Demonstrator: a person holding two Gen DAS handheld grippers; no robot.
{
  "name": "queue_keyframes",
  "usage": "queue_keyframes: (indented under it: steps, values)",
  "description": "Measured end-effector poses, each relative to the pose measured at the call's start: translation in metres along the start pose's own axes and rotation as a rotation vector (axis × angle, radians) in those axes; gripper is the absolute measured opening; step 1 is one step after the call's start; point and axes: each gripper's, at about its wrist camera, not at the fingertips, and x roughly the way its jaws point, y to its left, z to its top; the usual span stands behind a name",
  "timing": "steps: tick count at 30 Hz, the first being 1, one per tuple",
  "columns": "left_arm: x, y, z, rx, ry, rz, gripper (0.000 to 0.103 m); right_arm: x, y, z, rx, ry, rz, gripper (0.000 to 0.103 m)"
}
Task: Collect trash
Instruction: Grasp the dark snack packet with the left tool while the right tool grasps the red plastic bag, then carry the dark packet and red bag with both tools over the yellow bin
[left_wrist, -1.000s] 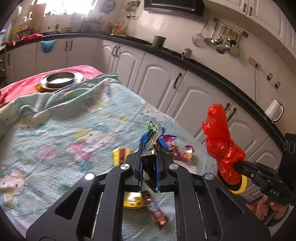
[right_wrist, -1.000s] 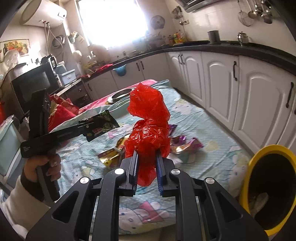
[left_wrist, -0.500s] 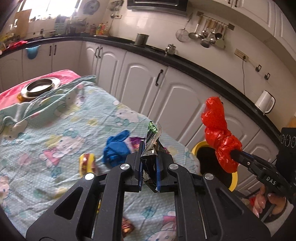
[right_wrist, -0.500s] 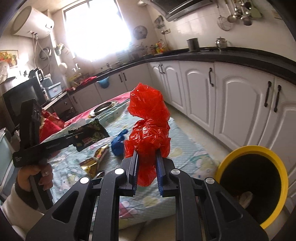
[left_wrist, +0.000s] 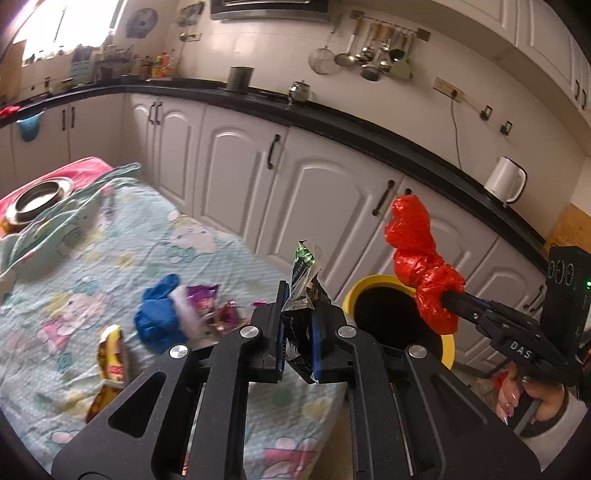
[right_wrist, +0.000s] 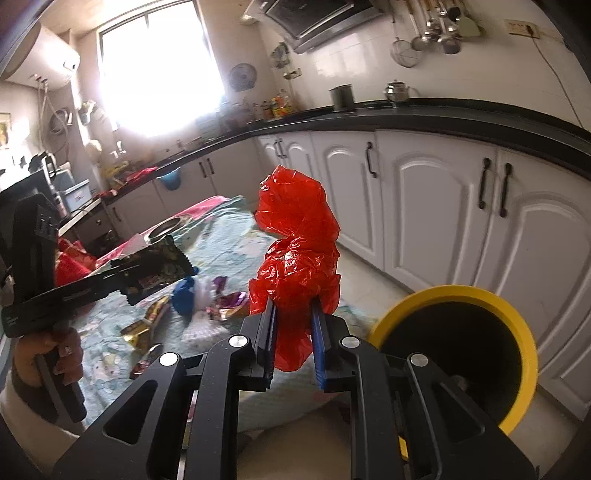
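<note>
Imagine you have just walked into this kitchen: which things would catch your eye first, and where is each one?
The crumpled red plastic bag stands out first, pinched upright in the right claw near the yellow-rimmed bin on the floor by the white cabinets. Next comes the dark snack wrapper clamped in the left claw. Behind them, a blue glove and bright wrappers lie scattered on the cartoon-print cloth.

Both cams ride right on the grippers, looking forward and a bit down along the black fingers, so the finger frames fill the bottom of each shot up close. Left wrist view faces the white cabinets (left_wrist: 325, 199) and catches the right gripper (left_wrist: 448, 297) at its right edge; right wrist view catches the left gripper (right_wrist: 127, 282) on its left. Both share the yellow-rimmed bin (left_wrist: 448, 343) (right_wrist: 524, 343) and the patterned bedsheet (left_wrist: 110, 236) (right_wrist: 221, 236)
</note>
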Motion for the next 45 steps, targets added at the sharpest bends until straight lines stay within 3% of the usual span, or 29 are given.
queue_keyframes:
  steps: [23,45]
  values:
    - [0.075,-0.091,-0.010,0.138,0.088,-0.133,0.006,-0.032,-0.091,-0.026,0.150,-0.015,-0.196,0.016]
    - [0.148,-0.137,-0.036,0.224,0.238,-0.199,0.006,-0.014,-0.144,-0.060,0.254,0.098,-0.294,0.016]
